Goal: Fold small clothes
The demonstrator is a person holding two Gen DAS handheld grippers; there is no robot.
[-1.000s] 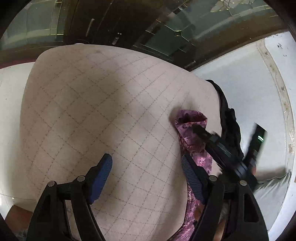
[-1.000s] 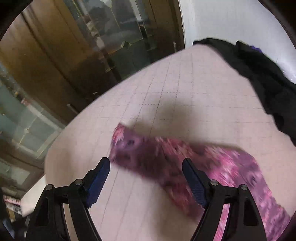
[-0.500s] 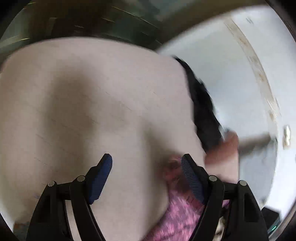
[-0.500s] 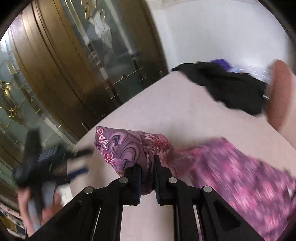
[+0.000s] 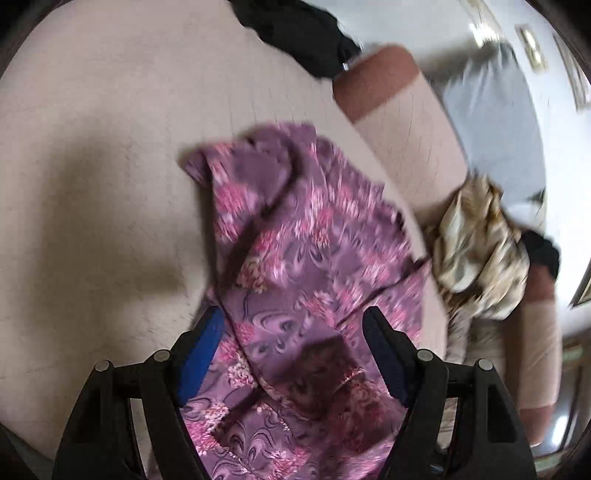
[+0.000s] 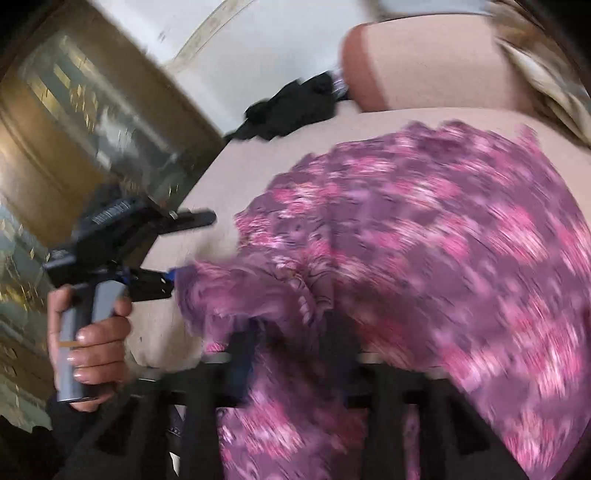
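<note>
The purple floral garment (image 5: 295, 258), a thin, soft cloth printed with pink blossoms and dark swirls, lies rumpled on the pale beige padded surface (image 5: 92, 166), whose cover shows a faint quilted grid. In the left wrist view it spreads from the centre down to 6 o'clock, with creased folds and a curled-over corner near 11 o'clock of the cloth. The left gripper (image 5: 291, 354) hovers over it with its tongs spread wide, the blue-padded fingers (image 5: 199, 354) either side of the fabric and pinching nothing. In the right wrist view the garment (image 6: 424, 240) billows blurred across the frame from 3 to 6 o'clock and drapes over the right gripper (image 6: 295, 354); its black fingers are mostly buried under the cloth, so whether they are pressed on it I cannot tell. At 9 o'clock there the left hand (image 6: 92, 332) wraps a grey handle. A heap of black cloth (image 5: 295, 29) sits at 12 o'clock, and a glossy tan-and-cream patterned fabric (image 5: 480, 240) bunches at 3 o'clock beside it.
</note>
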